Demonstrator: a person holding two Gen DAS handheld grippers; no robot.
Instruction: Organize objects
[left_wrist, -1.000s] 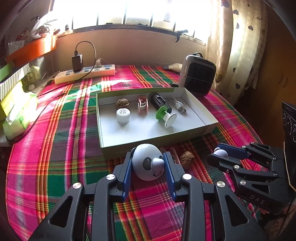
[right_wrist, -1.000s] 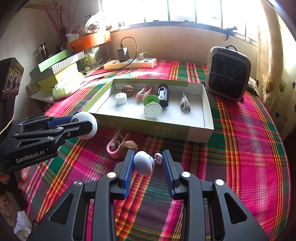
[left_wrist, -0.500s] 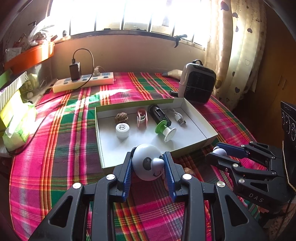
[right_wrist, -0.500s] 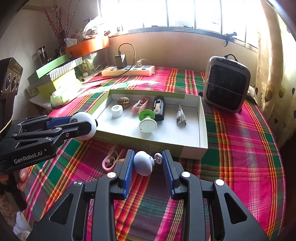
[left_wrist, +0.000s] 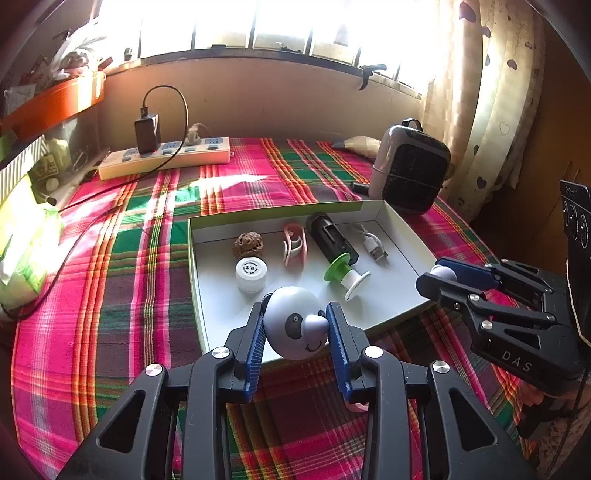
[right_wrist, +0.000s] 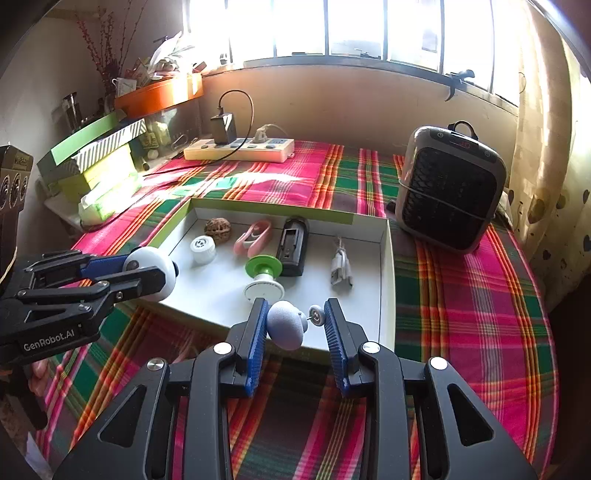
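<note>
With both loads hanging over the near edge of the white tray (right_wrist: 384, 266), I've got the left gripper (left_wrist: 295, 328) clamped partway closed on the panda-face ball (left_wrist: 293, 326) and the right gripper (right_wrist: 295, 325) pinching a small blue-grey knob with a pin and tiny wheel (right_wrist: 286, 325) across its length. Risk: that knob is held end to end and off-centre, so any twist could pop it out onto the plaid cloth (right_wrist: 480, 295). On release the ball may roll into the green-and-white spool (left_wrist: 345, 275) or the white cap (left_wrist: 250, 274).
</note>
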